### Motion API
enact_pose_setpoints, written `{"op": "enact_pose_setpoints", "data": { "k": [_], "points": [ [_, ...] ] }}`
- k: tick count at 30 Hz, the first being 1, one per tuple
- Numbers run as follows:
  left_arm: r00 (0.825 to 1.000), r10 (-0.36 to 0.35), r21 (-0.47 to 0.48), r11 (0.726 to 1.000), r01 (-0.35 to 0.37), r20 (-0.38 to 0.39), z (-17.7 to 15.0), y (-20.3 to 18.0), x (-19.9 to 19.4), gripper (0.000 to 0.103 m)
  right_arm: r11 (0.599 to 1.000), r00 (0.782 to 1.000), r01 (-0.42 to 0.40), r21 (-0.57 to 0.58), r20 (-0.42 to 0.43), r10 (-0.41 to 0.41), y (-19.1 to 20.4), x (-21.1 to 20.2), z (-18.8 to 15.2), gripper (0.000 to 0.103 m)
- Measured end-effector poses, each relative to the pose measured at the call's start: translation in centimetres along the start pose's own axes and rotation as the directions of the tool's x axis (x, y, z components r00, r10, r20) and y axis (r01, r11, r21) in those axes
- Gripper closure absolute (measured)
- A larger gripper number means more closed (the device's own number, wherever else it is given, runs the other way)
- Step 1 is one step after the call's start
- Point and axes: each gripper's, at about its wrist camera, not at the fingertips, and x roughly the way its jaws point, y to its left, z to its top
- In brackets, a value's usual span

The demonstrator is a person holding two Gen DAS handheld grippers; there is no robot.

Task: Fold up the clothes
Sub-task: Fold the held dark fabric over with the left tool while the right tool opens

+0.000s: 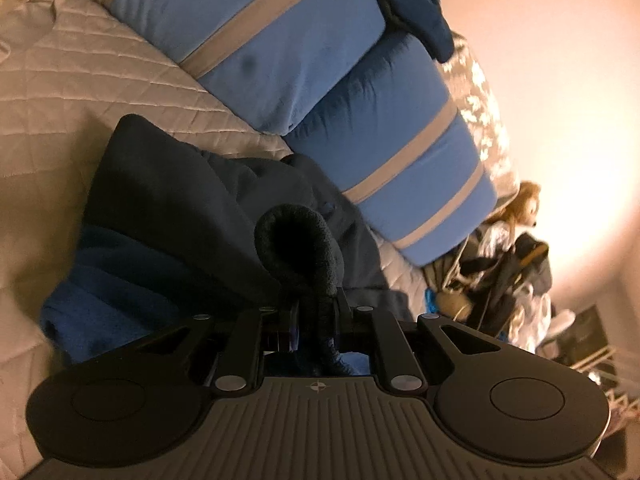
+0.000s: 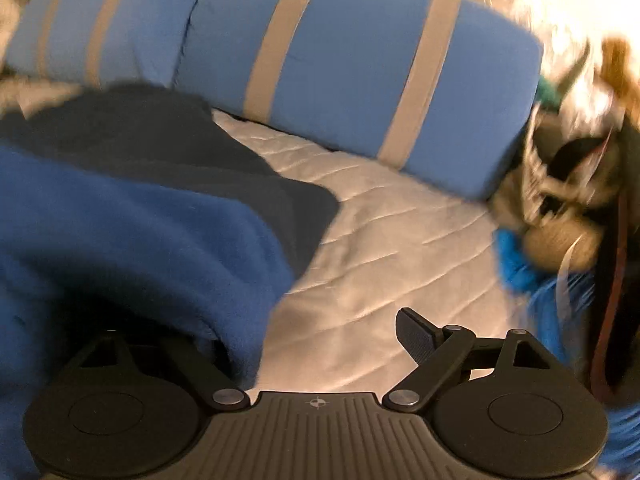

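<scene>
**Ana:** Left wrist view first: the left gripper (image 1: 316,312) has its fingers pinched together on a rolled edge of the dark navy garment (image 1: 192,200), and the fabric bulges up in a loop just past the tips.

**Ben:** Where's the rest of it?

**Ana:** Heaped on the quilted bedspread (image 1: 100,92), just in front of the striped blue pillows (image 1: 304,60), with a brighter blue fleece (image 1: 116,264) beside it, on the side away from the pillows.

**Ben:** And the other hand?

**Ana:** Right wrist view is blurred, but the right gripper (image 2: 320,340) stands with its fingers wide apart, holding nothing. One finger (image 2: 416,334) shows clear over bare quilt; the other is hidden under the fleece.

**Ben:** So how should the fold go?

**Ana:** I'd say get the free hand onto a second edge of the navy piece, well apart from the pinch, pull it taut and flat toward the pillows, then fold. A one-handed drag would likely bunch it and snag the fleece.
</scene>
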Motion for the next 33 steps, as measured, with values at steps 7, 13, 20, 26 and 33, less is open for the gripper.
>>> {"op": "enact_pose_setpoints", "data": {
  "k": [7,13,20,26,33],
  "points": [
    [1.0,0.006,-0.036,0.999,-0.006,-0.008,-0.3,0.9,0.0,0.088,0.998,0.997,-0.059,0.003,-0.043,0.059,0.4,0.7,-1.5,0.024],
    [0.999,0.049,-0.022,0.999,-0.05,-0.015,-0.4,1.2,-0.2,0.088,0.996,0.998,-0.06,-0.059,-0.038,0.058,0.0,-0.1,-2.5,0.085],
    [0.989,0.136,0.053,0.99,-0.133,-0.063,-1.5,1.8,-0.1,0.088,0.999,0.999,-0.035,-0.036,0.032,0.037,-0.9,-1.3,-2.2,0.086],
    [0.957,0.272,0.113,0.959,-0.26,-0.106,-3.3,4.0,2.0,0.087,0.99,0.999,0.033,-0.135,0.029,-0.029,0.3,-1.5,-3.3,0.078],
    [0.947,0.315,0.192,0.935,-0.299,-0.06,-4.7,4.1,2.4,0.085,0.968,0.995,0.094,-0.234,0.047,-0.085,1.5,-2.6,-4.5,0.038]
  ]
}}
